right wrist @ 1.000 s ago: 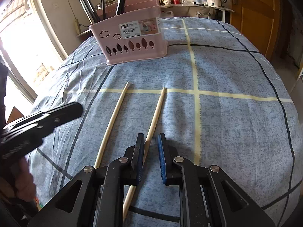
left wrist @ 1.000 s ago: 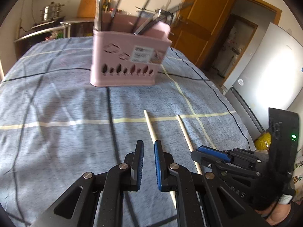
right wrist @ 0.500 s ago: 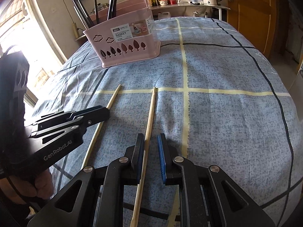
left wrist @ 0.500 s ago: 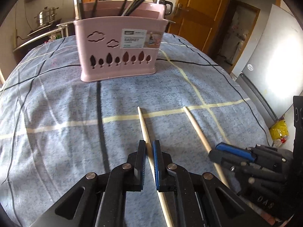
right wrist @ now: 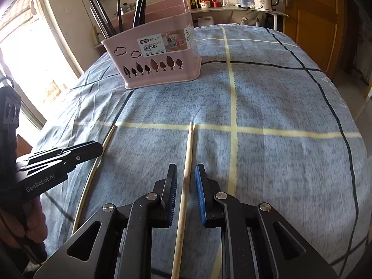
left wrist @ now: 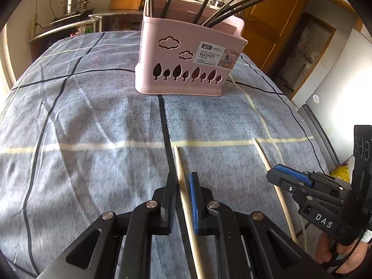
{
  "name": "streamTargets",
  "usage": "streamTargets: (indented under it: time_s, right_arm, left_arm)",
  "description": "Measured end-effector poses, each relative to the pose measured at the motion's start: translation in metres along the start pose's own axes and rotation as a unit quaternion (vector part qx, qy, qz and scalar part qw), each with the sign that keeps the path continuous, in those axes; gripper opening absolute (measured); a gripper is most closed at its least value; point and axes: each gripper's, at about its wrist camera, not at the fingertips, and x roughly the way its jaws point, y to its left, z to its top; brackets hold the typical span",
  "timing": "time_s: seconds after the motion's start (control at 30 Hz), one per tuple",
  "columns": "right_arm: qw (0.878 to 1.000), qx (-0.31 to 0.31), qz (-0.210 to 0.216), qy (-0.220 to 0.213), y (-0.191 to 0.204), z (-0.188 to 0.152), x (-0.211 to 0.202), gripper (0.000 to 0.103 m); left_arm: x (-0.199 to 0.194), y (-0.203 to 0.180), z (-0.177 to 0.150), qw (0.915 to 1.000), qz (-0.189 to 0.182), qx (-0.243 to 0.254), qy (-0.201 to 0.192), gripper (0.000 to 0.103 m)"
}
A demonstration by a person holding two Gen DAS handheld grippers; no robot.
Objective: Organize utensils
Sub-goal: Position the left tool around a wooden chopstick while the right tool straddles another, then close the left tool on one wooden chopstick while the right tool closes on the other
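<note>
Both claws have closed in on the chopsticks over the last second: the left one shifted sideways until its stick sits between the jaws, and the pink basket now looks nearer in both views. Left claw has just been easing open a touch; its jaws stand narrowly spread around the left chopstick, dark pad right against the wood, blue pad with a sliver of gap, so no firm pinch yet. Right claw has also just opened slightly and straddles the right chopstick with clear gaps on both sides, not gripping. Each stick lies flat on the blue checked cloth covering the desk, running lengthwise along the claw axis, likely so the jaws can close across the thin shaft. Basket stands well beyond the stick tips, already holding dark utensils upright; probable drop-off. Sticks lie apart, one per claw, so it looks like a paired pickup.
</note>
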Motion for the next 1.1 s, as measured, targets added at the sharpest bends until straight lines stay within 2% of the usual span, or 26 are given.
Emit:
streamTargets:
  time_s: [0.43,0.57,0.67,0.83,1.0,1.1]
  right_arm:
    - [1.0,-0.021,-0.013,0.017,0.004,0.031,0.024,0.016]
    - [1.0,-0.021,-0.014,0.018,0.005,0.035,0.027,0.012]
    - [1.0,-0.015,-0.007,0.023,0.003,0.039,0.029,0.007]
    - [1.0,-0.013,0.004,0.014,0.003,0.044,0.019,0.005]
    - [1.0,-0.021,0.01,-0.001,0.007,0.05,0.005,0.003]
    - [1.0,-0.026,0.009,0.009,0.008,0.051,0.008,0.003]
  left_arm:
    - [0.019,-0.017,0.017,0.9986,0.038,0.034,0.012,0.012]
    - [0.02,-0.022,0.019,0.9981,0.046,0.04,0.011,0.008]
    - [0.021,-0.022,0.023,0.9985,0.041,0.031,0.016,0.005]
    - [0.017,-0.018,0.026,0.999,0.031,0.025,0.018,0.005]
    - [0.003,-0.019,0.031,0.9993,0.024,0.029,0.003,0.004]
    - [0.002,-0.017,0.032,0.9993,0.016,0.033,0.009,0.005]
